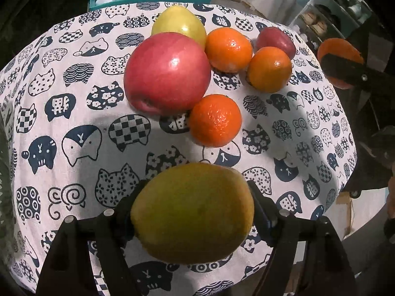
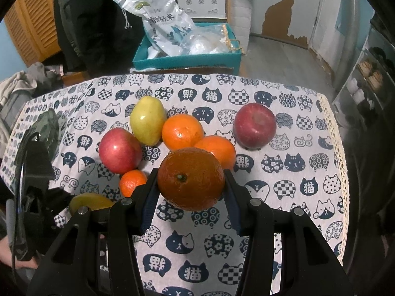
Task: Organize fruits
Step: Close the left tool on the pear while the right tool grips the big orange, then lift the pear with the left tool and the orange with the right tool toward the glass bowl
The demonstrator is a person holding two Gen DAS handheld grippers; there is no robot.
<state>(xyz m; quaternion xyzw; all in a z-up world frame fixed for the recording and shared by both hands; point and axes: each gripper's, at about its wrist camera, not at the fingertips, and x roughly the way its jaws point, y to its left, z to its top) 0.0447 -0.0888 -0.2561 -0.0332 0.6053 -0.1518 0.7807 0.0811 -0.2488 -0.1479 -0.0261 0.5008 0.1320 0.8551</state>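
left gripper point(image 1: 195, 209) is clamped on a yellow-green mango point(image 1: 192, 213), pads on its two long sides, fruit held above the cat-print cloth point(image 1: 74, 98) near my edge. right gripper point(image 2: 191, 182) is closed on a dark orange point(image 2: 191, 178), stem end facing the camera, fingers across its widest part, hovering over the pile.

on the cloth: big red apple point(image 1: 167, 74), pale green mango point(image 1: 179, 24) behind it, three small oranges, the nearest point(image 1: 214, 120) just beside the apple, and a darker red apple point(image 2: 255, 125) off to the right, apart from the rest.

handling notes, my read only:
- mango: heaviest piece here i think, smooth skin, likely soft if ripe. grip looks centred, so i keep squeeze light to avoid bruising.
- orange: light, springy peel, dimpled so decent friction. round, so it can roll on release.
- apples: stiff, waxy, slippery. i'd take them across the middle, not stem to base.

can't tell where sorted fruit goes; no bowl or tray visible on the table.
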